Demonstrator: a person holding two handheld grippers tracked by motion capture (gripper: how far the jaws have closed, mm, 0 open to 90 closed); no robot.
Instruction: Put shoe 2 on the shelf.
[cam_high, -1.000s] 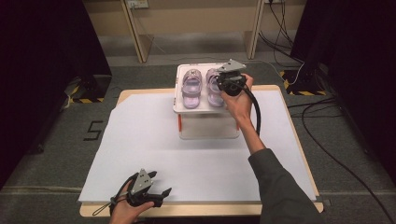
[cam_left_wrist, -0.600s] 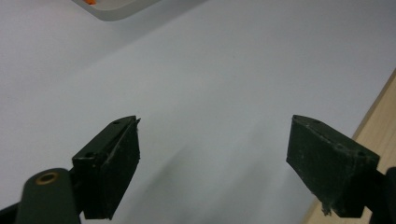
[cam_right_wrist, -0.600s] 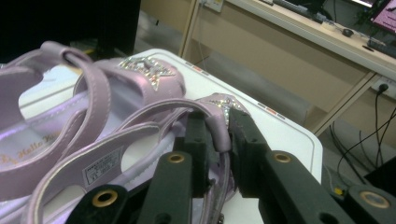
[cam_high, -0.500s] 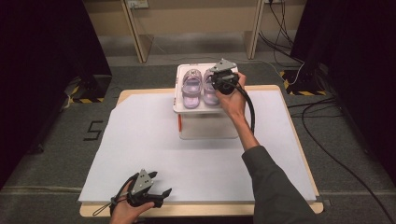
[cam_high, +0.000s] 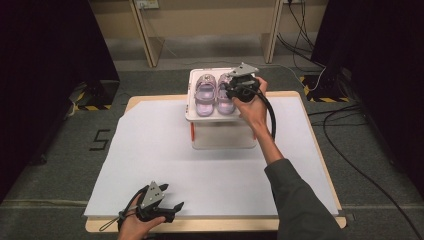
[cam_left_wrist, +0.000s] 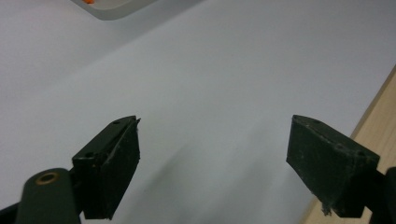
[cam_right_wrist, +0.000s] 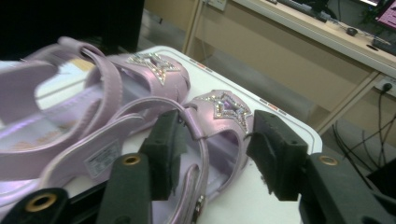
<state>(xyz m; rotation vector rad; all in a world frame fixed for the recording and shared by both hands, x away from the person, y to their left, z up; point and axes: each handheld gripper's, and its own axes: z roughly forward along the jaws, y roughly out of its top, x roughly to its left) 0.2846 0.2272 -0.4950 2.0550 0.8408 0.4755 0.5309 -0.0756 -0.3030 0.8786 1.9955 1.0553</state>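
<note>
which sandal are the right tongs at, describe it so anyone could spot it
On the white lidded box at the table's far edge sit two lilac strappy sandals. It is the right-hand lilac sandal, with the right tongs open around its strap; its twin lies untouched.

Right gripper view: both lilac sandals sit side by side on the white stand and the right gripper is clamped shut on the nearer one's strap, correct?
Not quite. The right gripper is not clamped: its jaws have just been opening and stand apart around the nearer sandal's strap, as the right gripper view shows. Both sandals do sit side by side on the white stand.
</note>
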